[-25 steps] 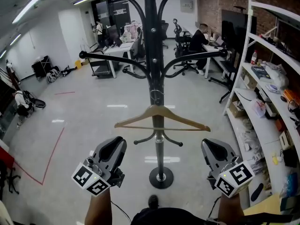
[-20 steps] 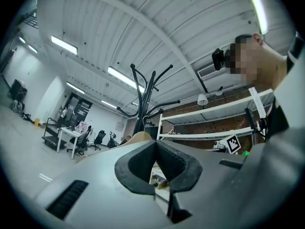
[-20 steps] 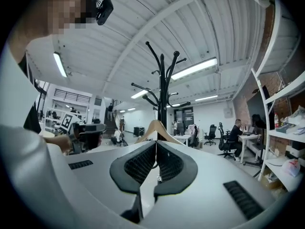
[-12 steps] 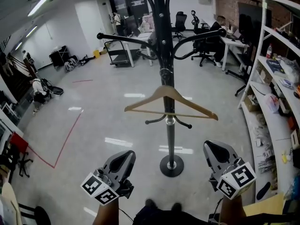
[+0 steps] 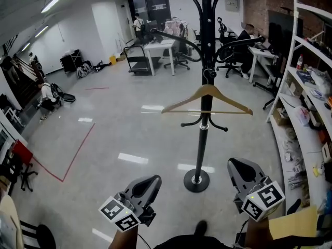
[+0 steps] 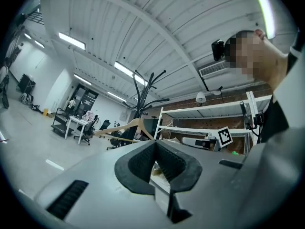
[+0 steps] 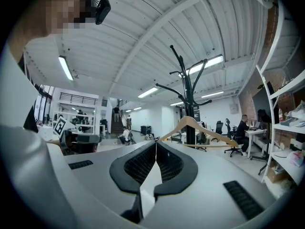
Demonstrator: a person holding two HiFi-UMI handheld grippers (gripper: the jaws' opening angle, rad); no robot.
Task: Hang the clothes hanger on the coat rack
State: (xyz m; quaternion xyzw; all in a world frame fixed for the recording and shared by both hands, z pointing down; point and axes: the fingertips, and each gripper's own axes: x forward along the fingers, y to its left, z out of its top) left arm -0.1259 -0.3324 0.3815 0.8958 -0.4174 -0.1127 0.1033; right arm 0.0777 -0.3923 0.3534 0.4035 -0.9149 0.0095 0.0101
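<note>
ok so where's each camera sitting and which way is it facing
Head view: on the person's head, facing forward and down at the floor and coat rack; left gripper, right gripper and forearms at the bottom.
Left gripper view: on that gripper, facing along its shut jaws toward the rack; person's torso at right.
Right gripper view: same, shut jaws toward the rack; torso at left.
Shared: all show the wooden hanger on the rack.

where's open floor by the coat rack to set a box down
The widest bare floor lies left of the coat rack, between its base and the red floor line. The strip between the rack and the white shelving on the right is narrower, with the wooden hanger reaching over it. Behind the rack, desks and chairs crowd the room.
</note>
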